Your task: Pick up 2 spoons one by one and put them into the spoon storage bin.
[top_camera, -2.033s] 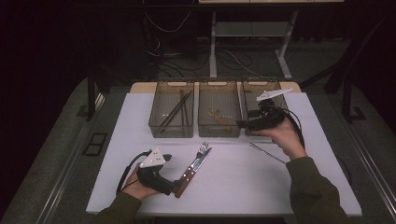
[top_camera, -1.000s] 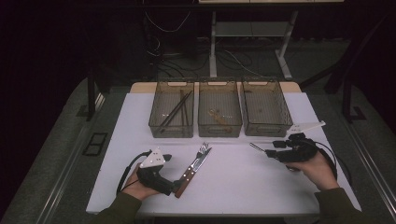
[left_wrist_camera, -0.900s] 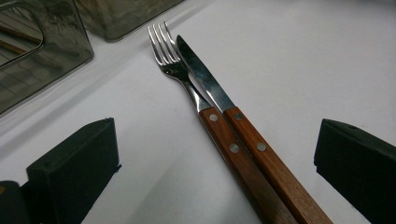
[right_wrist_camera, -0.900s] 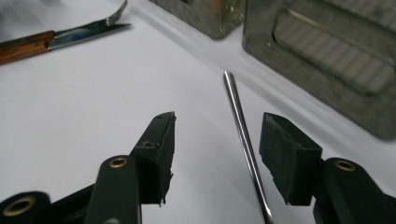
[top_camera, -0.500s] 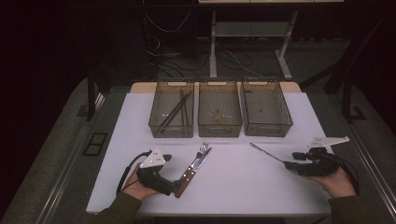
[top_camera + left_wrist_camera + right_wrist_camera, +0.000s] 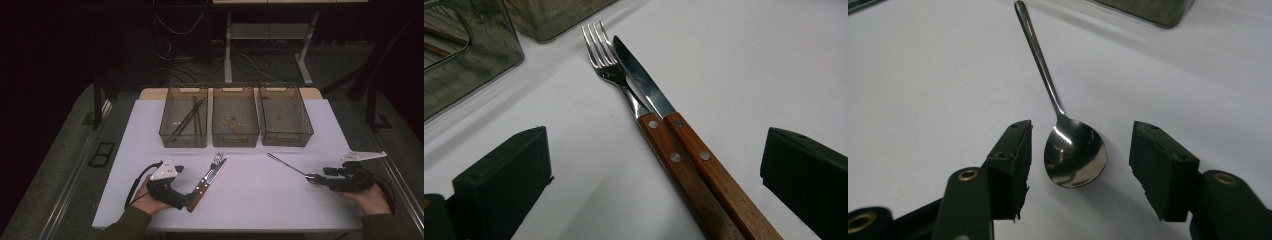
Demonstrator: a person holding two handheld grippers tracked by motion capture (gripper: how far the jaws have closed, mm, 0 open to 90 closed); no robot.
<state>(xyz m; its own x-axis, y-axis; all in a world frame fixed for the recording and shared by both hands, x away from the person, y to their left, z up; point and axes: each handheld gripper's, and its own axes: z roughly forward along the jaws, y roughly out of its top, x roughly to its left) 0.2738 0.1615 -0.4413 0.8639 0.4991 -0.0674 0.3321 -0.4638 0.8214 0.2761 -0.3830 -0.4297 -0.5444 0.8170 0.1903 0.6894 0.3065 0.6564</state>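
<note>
The right hand-held gripper (image 6: pixel 311 177) has swung away from the right-hand bin (image 6: pixel 285 116), where it was two seconds ago, and come down to the white surface (image 6: pixel 250 200) at about four o'clock. It now lies low behind the spoon (image 6: pixel 287 165), which rests on the surface just in front of the right-hand bin, handle pointing off towards ten o'clock. In the right gripper view the spoon's bowl (image 6: pixel 1075 156) sits between the two black jaws, which stand apart on either side of it with a gap on each flank. They have opened a little further within the last second and are released, grasping nothing. This reads as the approach to a pick, with the closing still to come.

The left hand-held gripper (image 6: pixel 187 199) has kept its place at about seven o'clock. Its jaws are spread wide and empty, with the wooden handles of the fork (image 6: pixel 624 85) and the steak knife (image 6: pixel 649 90) lying side by side between them, untouched, tips pointing to one o'clock.

Chopsticks (image 6: pixel 187 120) already lie in the left bin (image 6: pixel 184 120), and the middle bin (image 6: pixel 235 120) holds a small item I cannot identify. Three pieces remain on the surface, so the sorting looks well short of finished.
</note>
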